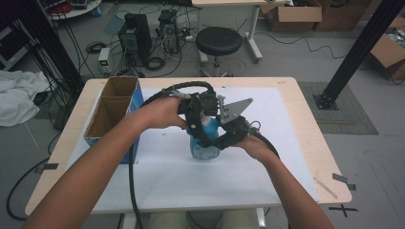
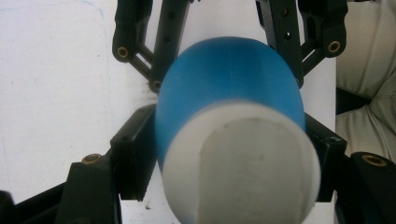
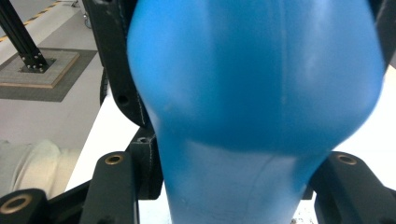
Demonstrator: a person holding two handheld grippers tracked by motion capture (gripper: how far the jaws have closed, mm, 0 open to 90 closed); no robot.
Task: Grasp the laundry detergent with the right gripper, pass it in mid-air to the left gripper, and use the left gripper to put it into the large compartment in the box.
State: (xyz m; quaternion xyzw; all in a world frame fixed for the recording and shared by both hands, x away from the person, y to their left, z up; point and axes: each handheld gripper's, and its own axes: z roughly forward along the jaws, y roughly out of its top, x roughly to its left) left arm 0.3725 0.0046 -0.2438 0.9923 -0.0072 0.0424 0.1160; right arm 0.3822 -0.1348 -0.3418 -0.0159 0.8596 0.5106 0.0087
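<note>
A blue bottle (image 1: 204,145) with a white cap (image 2: 243,163) stands upright near the middle of a white sheet (image 1: 167,176) covering a wooden table (image 1: 305,124), gripped from two sides. The left gripper (image 1: 198,125), held from above and left, has its black jaws set against the bottle's upper part just under the cap, one on each flank in the left gripper view. The right gripper (image 1: 224,138), reaching in from the right, clamps the bottle's body; the right gripper view shows its jaws tight against the blue plastic. An open cardboard box (image 1: 112,112) with a blue side stands at the table's left edge, well apart from the bottle. Beyond the table sit a black stool (image 1: 218,42) and computer towers (image 1: 134,32).
</note>
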